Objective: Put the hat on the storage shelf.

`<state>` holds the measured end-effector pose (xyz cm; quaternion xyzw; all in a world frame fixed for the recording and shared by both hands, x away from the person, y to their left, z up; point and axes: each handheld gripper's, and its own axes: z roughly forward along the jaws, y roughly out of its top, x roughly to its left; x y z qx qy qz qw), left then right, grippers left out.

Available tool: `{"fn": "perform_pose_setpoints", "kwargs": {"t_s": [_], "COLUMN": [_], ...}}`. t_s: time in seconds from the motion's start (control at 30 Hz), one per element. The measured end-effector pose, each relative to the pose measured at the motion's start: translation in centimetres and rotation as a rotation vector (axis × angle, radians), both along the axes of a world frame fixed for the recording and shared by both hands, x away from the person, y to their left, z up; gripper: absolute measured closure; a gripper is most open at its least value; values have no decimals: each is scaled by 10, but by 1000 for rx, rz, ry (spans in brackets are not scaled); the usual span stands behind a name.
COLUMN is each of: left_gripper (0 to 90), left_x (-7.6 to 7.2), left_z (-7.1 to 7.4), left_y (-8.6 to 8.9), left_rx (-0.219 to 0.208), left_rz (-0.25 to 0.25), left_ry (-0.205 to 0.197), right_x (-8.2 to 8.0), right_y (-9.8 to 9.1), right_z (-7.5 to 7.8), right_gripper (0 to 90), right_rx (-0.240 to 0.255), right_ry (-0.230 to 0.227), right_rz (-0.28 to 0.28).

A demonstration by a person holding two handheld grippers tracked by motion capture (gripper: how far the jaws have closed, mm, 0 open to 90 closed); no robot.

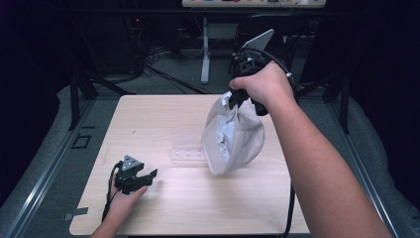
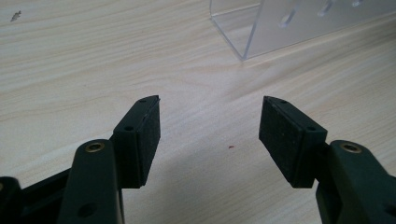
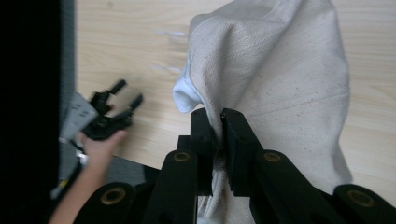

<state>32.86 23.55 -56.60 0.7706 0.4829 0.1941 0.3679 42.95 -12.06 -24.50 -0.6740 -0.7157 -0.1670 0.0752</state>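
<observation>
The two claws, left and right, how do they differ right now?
The left claw is open, jaws spread over bare wood; the right claw is shut on the white cloth bag. The left claw sits low by the table's near edge; the right claw is raised, the bag hanging from it. Both are black, hand-held, trailing cables.

My table point(image 1: 148, 124) is pale wood grain, lit from above while the room around it lies dark. Beyond its far edge, grey floor point(image 1: 173, 74) carries tangled black cables point(image 1: 158, 74) and the white leg of another desk point(image 1: 205, 49). Along the table's left side runs a grey metal rail point(image 1: 44, 168).
</observation>
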Motion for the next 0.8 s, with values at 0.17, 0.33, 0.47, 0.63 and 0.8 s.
{"fn": "perform_pose_setpoints", "kwargs": {"t_s": [0.17,0.33,0.47,0.63,0.8], "left_gripper": [387,387,387,387,387], "left_x": [0,0,0,1,1], "left_z": [0,0,0,-1,0], "left_y": [0,0,0,-1,-4], "left_rx": [-4,-3,0,1,0], "left_rz": [1,-1,-2,-3,-10], "left_ry": [1,0,3,6,0], "right_x": [11,18,22,25,27], "right_y": [-14,-34,-48,-58,-64], "right_z": [3,-2,-17,-32,-46], "right_gripper": [837,837,838,838,838], "right_rx": [144,370,540,698,760], "right_ry": [-11,-16,-23,-40,-38], "right_rz": [-45,-82,-94,-107,-127]}}
